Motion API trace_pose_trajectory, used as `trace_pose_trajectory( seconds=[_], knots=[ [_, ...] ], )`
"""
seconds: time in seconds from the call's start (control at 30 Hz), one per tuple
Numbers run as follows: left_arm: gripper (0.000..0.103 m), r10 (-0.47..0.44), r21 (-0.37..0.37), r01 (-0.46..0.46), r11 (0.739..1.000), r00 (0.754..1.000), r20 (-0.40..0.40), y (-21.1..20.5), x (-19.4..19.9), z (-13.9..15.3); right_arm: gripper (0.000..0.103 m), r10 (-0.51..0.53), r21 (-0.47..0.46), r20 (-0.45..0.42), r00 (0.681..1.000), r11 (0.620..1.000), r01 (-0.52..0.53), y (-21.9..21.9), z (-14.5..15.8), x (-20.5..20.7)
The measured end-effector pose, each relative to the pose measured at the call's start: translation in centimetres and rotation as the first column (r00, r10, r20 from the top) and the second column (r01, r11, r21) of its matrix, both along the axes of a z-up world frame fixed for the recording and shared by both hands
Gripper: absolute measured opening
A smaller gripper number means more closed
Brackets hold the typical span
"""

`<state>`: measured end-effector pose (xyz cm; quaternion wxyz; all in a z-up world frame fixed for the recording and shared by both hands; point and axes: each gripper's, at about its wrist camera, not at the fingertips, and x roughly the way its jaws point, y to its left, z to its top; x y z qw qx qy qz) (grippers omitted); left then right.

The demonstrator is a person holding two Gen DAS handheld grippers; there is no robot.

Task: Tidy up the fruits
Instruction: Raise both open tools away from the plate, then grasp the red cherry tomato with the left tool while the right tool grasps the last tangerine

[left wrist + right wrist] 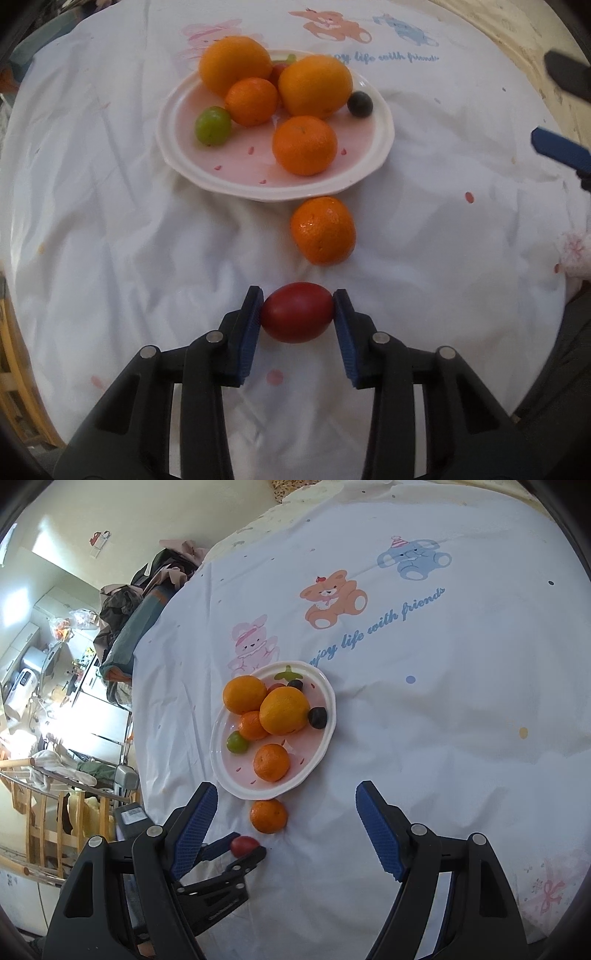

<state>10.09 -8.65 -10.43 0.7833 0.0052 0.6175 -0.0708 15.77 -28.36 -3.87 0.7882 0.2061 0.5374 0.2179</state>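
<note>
Left gripper pose: the left gripper [297, 314] sat low over the white cloth [110, 258], pointed toward the plate [369, 162], on the near side of a loose mandarin [323, 230].
Right gripper pose: the right gripper [286, 829] was held higher, looking down across the cloth with the plate ahead; in the left wrist view only its blue tips showed at the right edge.
Hidden or unclear: a small red fruit [279, 70] on the plate was mostly covered by the two large oranges [314, 86]; whether the held fruit touched the cloth could not be told; the hands holding the grippers were out of sight.
Left gripper hold: both blue pads [251, 332] pressed the sides of a red egg-shaped fruit [297, 313], the jaws narrowed to its width.
Right gripper hold: jaws spread wide with nothing between them.
Fruit location: two oranges, two mandarins, a green grape [213, 125] and a dark grape [359, 104] lay on the plate; the loose mandarin rested on the cloth just beside the plate's near rim.
</note>
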Motion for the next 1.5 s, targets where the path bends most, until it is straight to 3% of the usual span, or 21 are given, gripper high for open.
trace_pose_trajectory(
  seconds=[0.17,0.37,0.5,0.73,0.97,1.17,1.3,1.43,1.5],
  knots=[
    [0.034,0.024,-0.027,-0.023,0.999,1.000,0.019,1.5,-0.6,2.8,0.080,0.002,-0.005,0.003,1.000,1.000,-0.002,0.1,0.0,-0.1],
    [0.034,0.038,-0.016,-0.037,0.999,0.994,0.103,3.9,-0.9,7.1,0.080,0.016,-0.026,0.003,1.000,1.000,-0.016,0.7,-0.2,-0.3],
    [0.034,0.075,-0.028,-0.072,0.997,0.989,0.125,6.6,-1.2,8.3,0.080,0.029,-0.032,-0.020,0.999,0.999,-0.029,1.2,-0.9,-0.3],
    [0.034,0.191,-0.072,-0.183,0.980,0.975,0.111,9.3,-0.6,6.8,0.080,0.099,-0.039,-0.123,0.987,0.994,-0.105,4.1,-4.2,-0.3],
    [0.034,0.275,-0.123,-0.267,0.956,0.960,0.059,11.0,-0.1,5.8,0.080,0.181,-0.144,-0.140,0.973,0.969,-0.201,6.9,-5.7,-0.2],
    [0.035,0.274,-0.139,-0.263,0.955,0.960,0.063,10.9,-0.3,6.5,0.079,0.280,-0.191,-0.150,0.948,0.933,-0.305,10.5,-7.3,0.0],
    [0.035,0.274,-0.132,-0.262,0.956,0.958,0.082,11.0,-0.2,6.9,0.072,0.302,-0.230,-0.195,0.933,0.911,-0.343,12.3,-9.9,0.5],
    [0.035,0.273,-0.139,-0.262,0.955,0.960,0.068,11.0,-0.2,6.7,0.066,0.317,-0.272,-0.154,0.936,0.897,-0.349,13.4,-10.1,0.7],
    [0.035,0.271,-0.138,-0.261,0.955,0.960,0.063,11.0,-0.2,6.6,0.052,0.321,-0.287,-0.145,0.936,0.892,-0.350,13.6,-10.1,0.9]
  ],
)
